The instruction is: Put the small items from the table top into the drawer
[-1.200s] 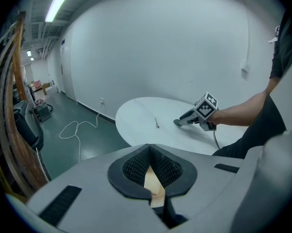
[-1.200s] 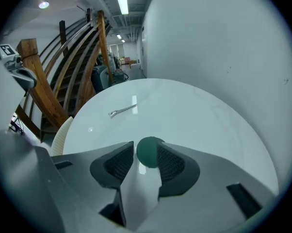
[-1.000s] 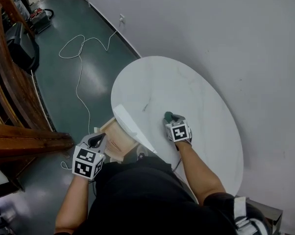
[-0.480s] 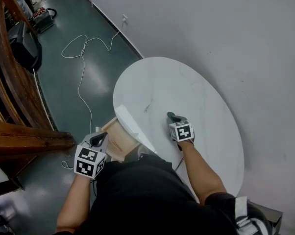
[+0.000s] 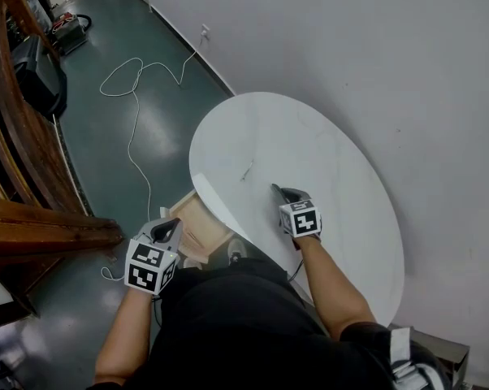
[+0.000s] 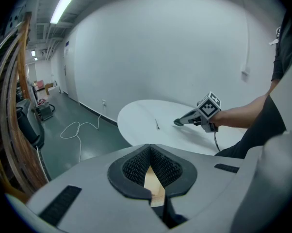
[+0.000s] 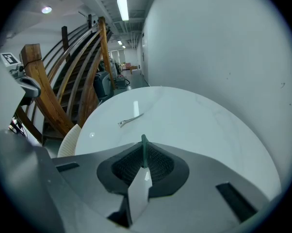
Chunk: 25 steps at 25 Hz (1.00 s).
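Spanning mid-frame in the head view: white oval table (image 5: 334, 153). The wooden drawer (image 5: 196, 224) stands pulled out below the table's lower-left edge, its open top showing. The left gripper (image 5: 164, 229) is at the drawer's lower-left corner. Its own view shows the pads clenched on a strip of the drawer's wood, which reads as holding the drawer out. The right gripper (image 5: 283, 193) is over the table at lower middle, just inside the near edge. Its jaws have just been closing and now pinch a thin green piece (image 7: 144, 147), which sits edge-on between the pads and pokes out past the tips. Whether the piece is clear of the tabletop, cannot tell. Key relation: in the head view the drawer lies lower left of the right gripper, across the table rim and lower down. The carry likely runs left over the rim, then down toward the left gripper. A second item, a thin metal clip (image 5: 247, 171), lies on the table up-left of the right jaws and apart from them. Its long axis slants lower left to upper right, and the right hand is the nearer.
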{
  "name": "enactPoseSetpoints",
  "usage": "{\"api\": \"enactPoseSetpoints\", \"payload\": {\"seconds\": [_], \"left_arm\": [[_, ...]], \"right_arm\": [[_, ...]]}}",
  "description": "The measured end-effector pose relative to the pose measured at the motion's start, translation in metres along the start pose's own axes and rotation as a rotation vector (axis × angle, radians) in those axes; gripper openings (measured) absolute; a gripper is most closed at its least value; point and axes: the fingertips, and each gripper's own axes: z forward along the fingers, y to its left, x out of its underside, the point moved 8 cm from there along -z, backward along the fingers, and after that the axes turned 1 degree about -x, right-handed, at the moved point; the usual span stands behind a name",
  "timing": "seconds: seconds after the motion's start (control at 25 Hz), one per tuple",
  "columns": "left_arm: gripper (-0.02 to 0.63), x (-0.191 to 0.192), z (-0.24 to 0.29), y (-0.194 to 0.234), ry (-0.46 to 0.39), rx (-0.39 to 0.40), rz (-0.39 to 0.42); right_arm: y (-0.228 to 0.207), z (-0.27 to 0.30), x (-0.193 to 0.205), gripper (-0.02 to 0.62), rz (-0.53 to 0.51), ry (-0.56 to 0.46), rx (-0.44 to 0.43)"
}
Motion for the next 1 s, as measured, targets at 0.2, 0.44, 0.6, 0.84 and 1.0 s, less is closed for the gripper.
{"api": "enactPoseSetpoints", "payload": {"seconds": [0.2,0.44,0.6,0.84,1.0], "left_arm": [[0.014,0.011,-0.004,0.004,-0.004,0.013,-0.031],[0.014,0.026,-0.008,0.007,0.006,0.016,-0.056],[0.014,0.035,-0.014,0.010,0.010,0.012,-0.070],[0.014,0.051,-0.025,0.016,0.018,-0.014,-0.107],[0.014,0.063,-0.033,0.020,0.021,-0.032,-0.135]], "right_arm": [[0.034,-0.013,-0.015,0.026,-0.038,-0.051,-0.057],[0.087,-0.018,-0.025,0.026,-0.076,-0.095,-0.192],[0.123,-0.014,-0.027,0.026,-0.120,-0.081,-0.271],[0.165,-0.003,-0.027,0.026,-0.185,-0.052,-0.370],[0.189,0.008,-0.028,0.026,-0.219,-0.021,-0.422]]}}
